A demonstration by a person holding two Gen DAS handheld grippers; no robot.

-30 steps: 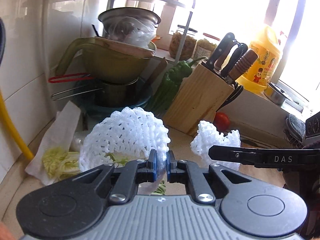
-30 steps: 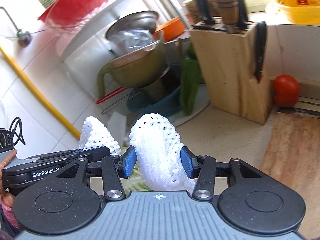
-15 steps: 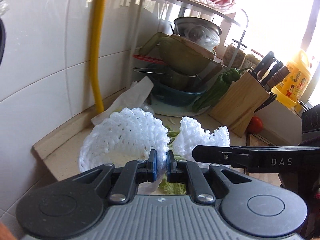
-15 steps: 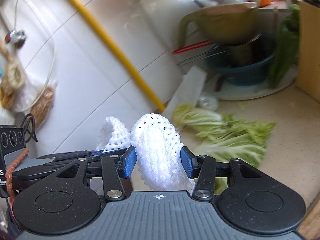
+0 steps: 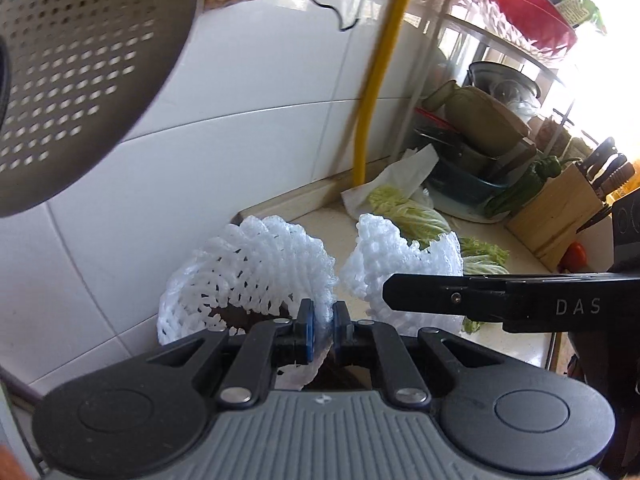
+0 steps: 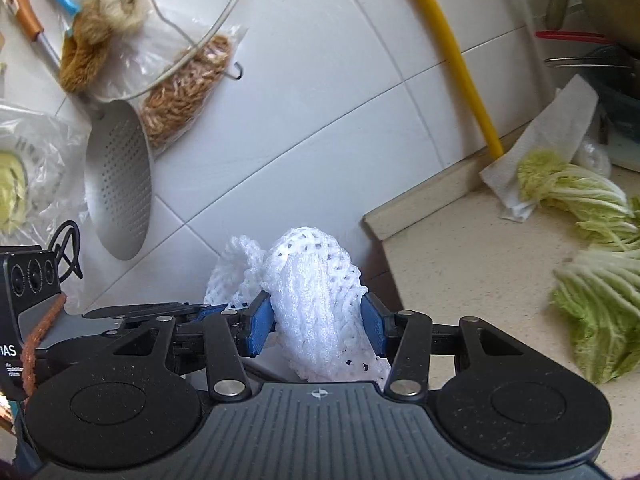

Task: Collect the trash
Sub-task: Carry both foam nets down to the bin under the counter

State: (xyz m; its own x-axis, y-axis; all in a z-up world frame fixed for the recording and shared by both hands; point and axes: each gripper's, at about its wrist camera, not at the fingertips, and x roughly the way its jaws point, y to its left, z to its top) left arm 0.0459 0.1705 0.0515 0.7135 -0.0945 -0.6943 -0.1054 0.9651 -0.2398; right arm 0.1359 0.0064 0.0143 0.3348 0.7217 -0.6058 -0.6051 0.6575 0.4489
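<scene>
Carry step in hand: my left gripper pinched thin edge of one foam net, pads nearly together; my right gripper clamped second foam net bunched between half-spread pads. Both nets held in air just past end of counter, close to tiled wall. Cabbage leaves and paper towel lay on counter, uncollected. No bin in view. Next move, I judged: find bin off counter end, bring both nets over it, spread pads, then go for leaves

Daylight from the window blows out the right edge; fisheye bends the tile lines; slight blur.
</scene>
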